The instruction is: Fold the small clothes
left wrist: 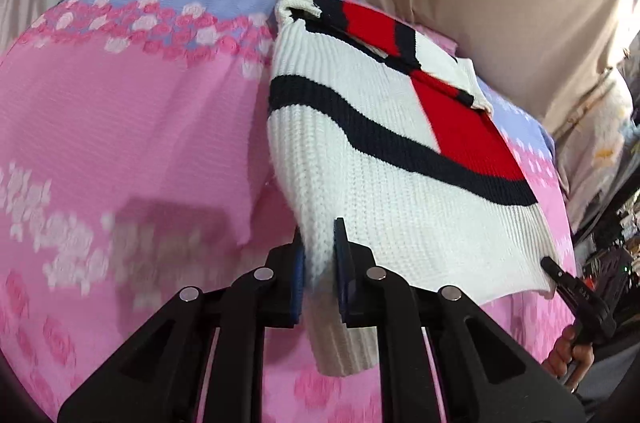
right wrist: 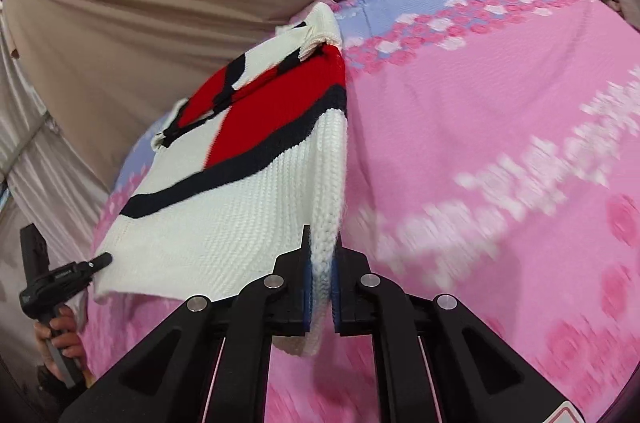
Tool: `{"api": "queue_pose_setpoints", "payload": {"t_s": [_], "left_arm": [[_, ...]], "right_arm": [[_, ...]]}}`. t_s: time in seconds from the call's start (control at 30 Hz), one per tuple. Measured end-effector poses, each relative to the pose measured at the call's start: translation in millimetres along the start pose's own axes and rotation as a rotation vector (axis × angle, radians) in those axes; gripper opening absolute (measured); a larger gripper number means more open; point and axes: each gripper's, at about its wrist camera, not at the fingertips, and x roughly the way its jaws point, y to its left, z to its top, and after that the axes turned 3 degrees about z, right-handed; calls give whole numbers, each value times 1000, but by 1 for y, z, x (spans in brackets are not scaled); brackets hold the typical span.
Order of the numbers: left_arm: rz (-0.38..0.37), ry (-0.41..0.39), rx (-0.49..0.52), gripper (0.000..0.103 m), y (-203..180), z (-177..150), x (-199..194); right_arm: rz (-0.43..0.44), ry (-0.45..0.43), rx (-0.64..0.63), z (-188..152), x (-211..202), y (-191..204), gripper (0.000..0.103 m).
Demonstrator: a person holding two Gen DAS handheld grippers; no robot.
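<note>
The knit sweater (left wrist: 384, 183) looks soft and floppy over the pink bedspread (left wrist: 140, 127); left claw (left wrist: 320, 279) and right claw (right wrist: 320, 279) each pinch its hem corners, the best hold.

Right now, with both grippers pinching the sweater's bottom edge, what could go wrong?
1. The left gripper and right gripper each pinch only a narrow strip of the white knit sweater, so the thick knit could slip out.
2. The far end rests on the pink floral bedspread and may drag and bunch.
3. The sleeves folded on top could slide off.
</note>
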Motion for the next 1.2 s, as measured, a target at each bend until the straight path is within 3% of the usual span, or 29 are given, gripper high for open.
{"api": "queue_pose_setpoints", "payload": {"t_s": [0.13,0.2,0.33,0.37,0.43,0.47,0.53,0.6,0.63,0.67,0.7,0.73,0.77,0.8,0.83,0.93,1.0,1.07,1.2], "left_arm": [[-30,128,-32,12,15,-56,-10],[-32,186,-75,6,26,-81,-8],[-51,164,-120,10,34,-91,-9],[-69,155,-131,12,35,-89,-9],[-86,148,-136,32,34,-87,-7],[-92,141,-141,36,34,-86,-6],[-105,127,-148,44,33,-86,-4],[-113,110,-149,53,28,-82,-1],[-116,106,-149,59,26,-81,0],[-119,100,-146,60,23,-78,2],[-125,103,-135,59,19,-75,6],[-128,106,-126,50,17,-74,8],[-150,118,-121,35,15,-72,11],[-185,141,-119,10,13,-71,13],[-210,154,-125,10,14,-70,12],[-202,102,-89,4,18,-74,-19],[-235,65,-93,4,25,-78,-50],[-261,27,-101,4,28,-77,-74],[-285,-138,-37,4,11,-38,-111]], "right_arm": [[-44,143,19,-57,-14,-15,6],[-48,141,17,-70,-15,-16,7],[-22,128,-2,-66,-8,-9,15],[-14,126,-8,-65,-6,-7,17],[8,115,-17,-64,-5,-3,27],[22,106,-21,-65,-4,-1,35],[35,94,-28,-65,-2,3,39],[47,83,-33,-63,1,4,39],[58,78,-26,-62,3,4,27],[75,81,-15,-60,6,2,7],[96,75,3,-59,6,0,8],[111,62,11,-58,4,-1,8],[126,43,1,-57,-2,0,8],[145,18,-19,-58,-12,0,7],[175,-4,-37,-60,-24,0,7],[218,-19,-74,-67,-53,-2,7],[255,-8,-68,-68,-71,-1,7],[374,-66,-32,-52,-93,7,7],[439,-239,-99,13,-110,44,7]]}}
